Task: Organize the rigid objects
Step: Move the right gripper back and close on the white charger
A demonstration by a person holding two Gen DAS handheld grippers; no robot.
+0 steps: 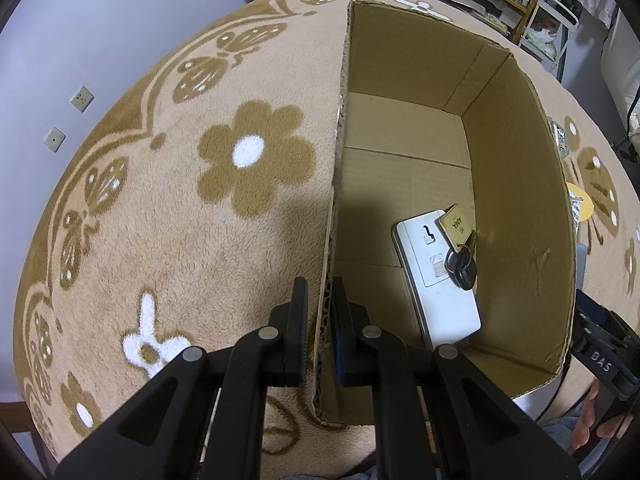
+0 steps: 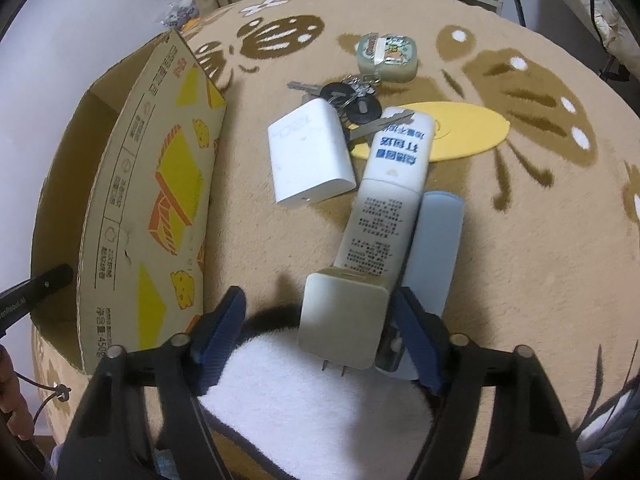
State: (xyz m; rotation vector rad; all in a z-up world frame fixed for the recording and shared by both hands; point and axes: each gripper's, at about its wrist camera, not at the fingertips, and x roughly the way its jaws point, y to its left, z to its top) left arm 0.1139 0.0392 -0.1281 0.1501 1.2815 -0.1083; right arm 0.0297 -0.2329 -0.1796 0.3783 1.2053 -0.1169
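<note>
Right gripper (image 2: 316, 340) spread around plug adapter (image 2: 342, 320), left gripper (image 1: 320, 320) clamping cardboard box (image 1: 520, 184) wall; remote (image 1: 436, 276), keys (image 1: 460, 256) boxed, most items outstanding.

right tool (image 1: 600, 354): "DAS" | white tube (image 2: 390, 196): "打包派" | cardboard box (image 2: 144, 200): "450g"

The left camera sits just behind its tongs (image 1: 320, 332) and looks down, very close, into the cardboard box (image 1: 520, 216). The right camera sits behind its own tongs (image 2: 316, 336), looking down at the rug (image 2: 520, 240). Both views show the box (image 2: 148, 184) and the rug (image 1: 160, 200).
</note>
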